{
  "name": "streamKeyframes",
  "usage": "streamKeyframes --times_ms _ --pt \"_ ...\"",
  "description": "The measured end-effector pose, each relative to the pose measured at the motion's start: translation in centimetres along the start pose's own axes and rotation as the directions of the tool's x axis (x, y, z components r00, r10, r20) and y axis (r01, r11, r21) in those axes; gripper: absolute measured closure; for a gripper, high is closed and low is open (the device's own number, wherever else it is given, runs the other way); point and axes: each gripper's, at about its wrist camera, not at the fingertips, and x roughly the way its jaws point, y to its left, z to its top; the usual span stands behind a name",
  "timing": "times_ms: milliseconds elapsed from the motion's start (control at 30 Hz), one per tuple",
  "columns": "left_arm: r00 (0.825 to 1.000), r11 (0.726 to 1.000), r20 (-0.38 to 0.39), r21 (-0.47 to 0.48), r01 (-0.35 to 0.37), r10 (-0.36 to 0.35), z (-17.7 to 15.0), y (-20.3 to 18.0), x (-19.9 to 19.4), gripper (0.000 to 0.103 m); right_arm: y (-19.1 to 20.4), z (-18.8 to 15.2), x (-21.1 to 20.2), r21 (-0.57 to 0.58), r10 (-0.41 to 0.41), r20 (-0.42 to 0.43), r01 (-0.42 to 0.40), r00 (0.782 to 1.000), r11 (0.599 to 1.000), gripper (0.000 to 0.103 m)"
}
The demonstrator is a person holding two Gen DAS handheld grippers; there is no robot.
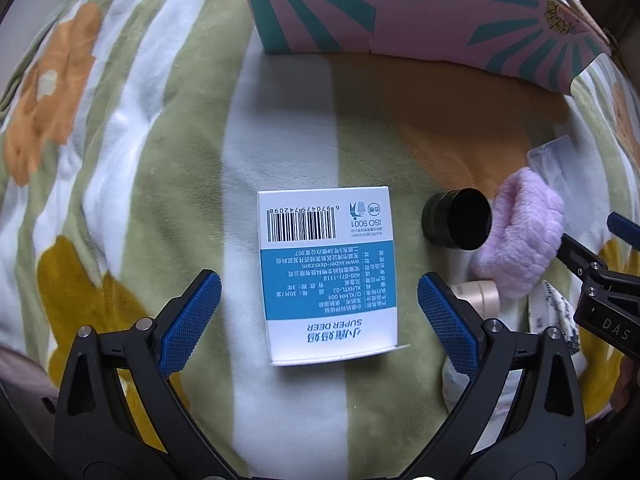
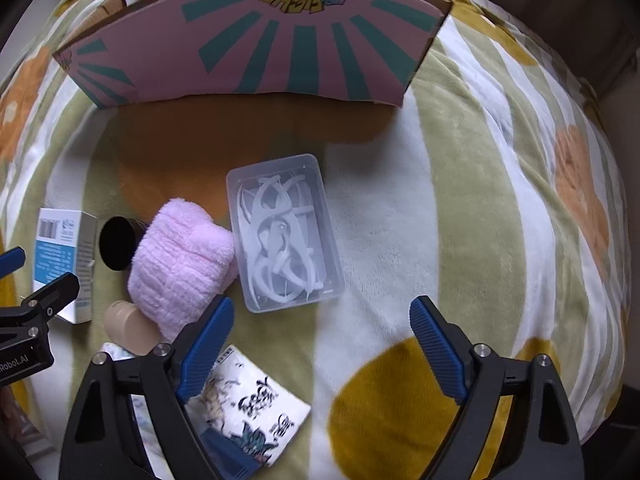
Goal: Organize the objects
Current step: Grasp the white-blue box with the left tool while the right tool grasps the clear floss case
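Between our left gripper's (image 1: 319,304) wide jaws lies the white-and-blue carton (image 1: 328,276), light, stiff, best pinched across its long sides.

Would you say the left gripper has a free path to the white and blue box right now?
Probably yes: the left gripper is open, its fingers straddle the white and blue box, and nothing lies between them.

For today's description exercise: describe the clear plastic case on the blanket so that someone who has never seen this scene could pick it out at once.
Start at the pink-and-teal cardboard box at the far side of the floral blanket. Just in front of it lies a clear plastic case, its left side against a fluffy pink cloth. It alone is see-through, showing white floss picks inside.
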Motion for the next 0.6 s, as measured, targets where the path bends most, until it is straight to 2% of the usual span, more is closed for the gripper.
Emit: streamKeyframes --times_ms 67,200,267,333,433,600 --pt "1.0 1.0 -0.002 0.006 -0.007 0.007 0.0 -0.1 0.6 0.013 0.4 -0.1 0.4 -0.036 -0.018 0.012 0.018 1.0 0.999 0.022" --pt "1.0 0.999 0.004 0.025 -0.029 0.029 -0.2 -0.4 1.3 0.017 1.0 0.0 0.8 -0.076 -0.019 0.03 0.022 0.999 0.997 0.028" --pt "0.999 0.999 0.005 0.036 -0.038 0.038 -0.3 -0.4 1.6 0.024 1.2 -0.1 0.9 -0.088 -0.024 0.039 0.027 0.999 0.996 0.029" --pt "0.999 0.998 0.011 0.049 -0.041 0.04 -0.4 -0.4 1.8 0.025 1.6 -0.1 1.2 -0.113 -0.033 0.048 0.038 0.998 0.993 0.032" --pt "0.999 0.995 0.025 0.092 -0.045 0.043 -0.4 -1.0 2.0 0.036 2.0 -0.3 1.6 -0.149 -0.039 0.045 0.045 0.998 0.988 0.039" --pt "0.999 0.995 0.031 0.092 -0.048 0.045 0.0 -0.8 2.1 0.037 2.6 -0.6 1.5 -0.193 -0.03 0.039 0.037 0.999 0.981 0.053"
